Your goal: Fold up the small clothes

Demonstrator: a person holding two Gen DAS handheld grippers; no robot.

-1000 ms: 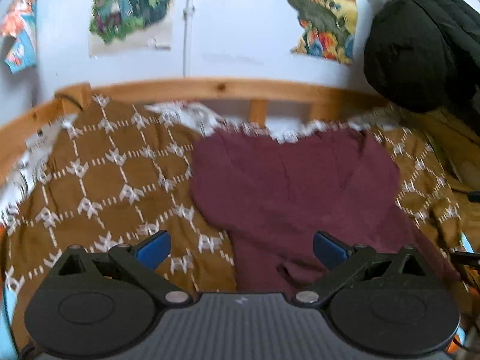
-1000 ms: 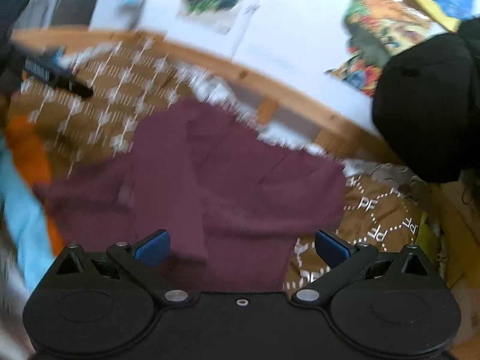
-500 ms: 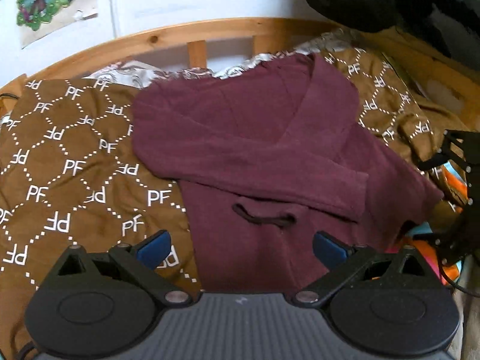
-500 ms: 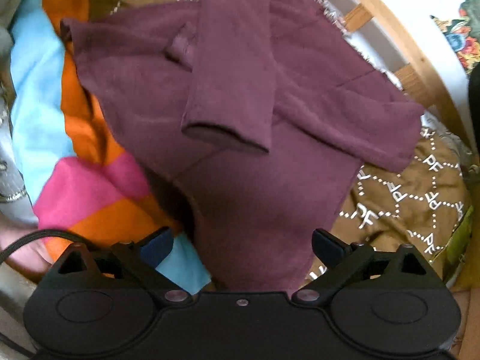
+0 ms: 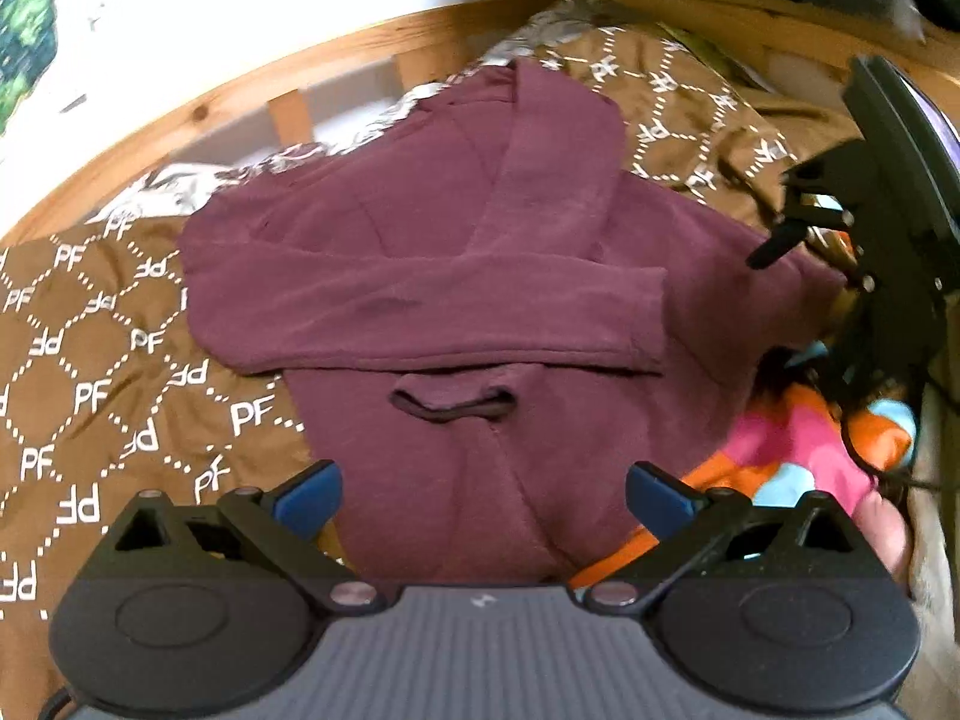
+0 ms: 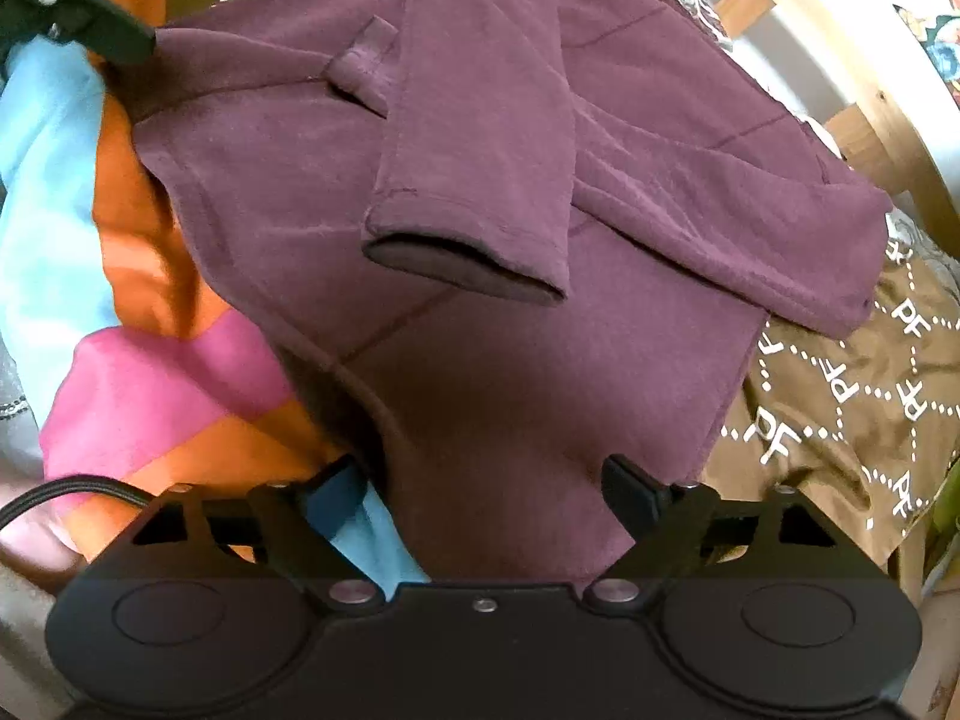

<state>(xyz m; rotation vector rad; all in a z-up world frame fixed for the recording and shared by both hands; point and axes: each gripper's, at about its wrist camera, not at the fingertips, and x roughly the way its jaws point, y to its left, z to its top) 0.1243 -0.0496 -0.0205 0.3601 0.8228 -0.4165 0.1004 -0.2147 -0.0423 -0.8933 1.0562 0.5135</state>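
Across the left wrist view, a dark maroon long-sleeved knit top (image 5: pixel 456 276) lay spread on a brown bedspread printed with white "PF" letters (image 5: pixel 102 372). Both sleeves were folded over the chest of the top, one cuff ending near its right side. A small loop of the same fabric showed just below the upper sleeve. Nearest the camera, the left gripper (image 5: pixel 483 495) hovered over the lower part of the top, its blue-padded fingers (image 5: pixel 309 495) wide apart and holding nothing. Right of the top, the black frame of the other gripper (image 5: pixel 864 228) stood at its edge, above a pink, orange and pale blue patterned cloth (image 5: pixel 804 450). Beyond the top ran a curved pale wooden bed rail (image 5: pixel 252 108).

From the right wrist view, the maroon top (image 6: pixel 516 360) filled the centre, a folded sleeve with its open cuff lying across it. Over the top's near edge, the right gripper (image 6: pixel 486 495) had its fingers (image 6: pixel 630 492) spread apart, with the fabric between them but not pinched. Left of the top lay the multicoloured cloth (image 6: pixel 156 396); right of it, the brown bedspread (image 6: pixel 840 408).
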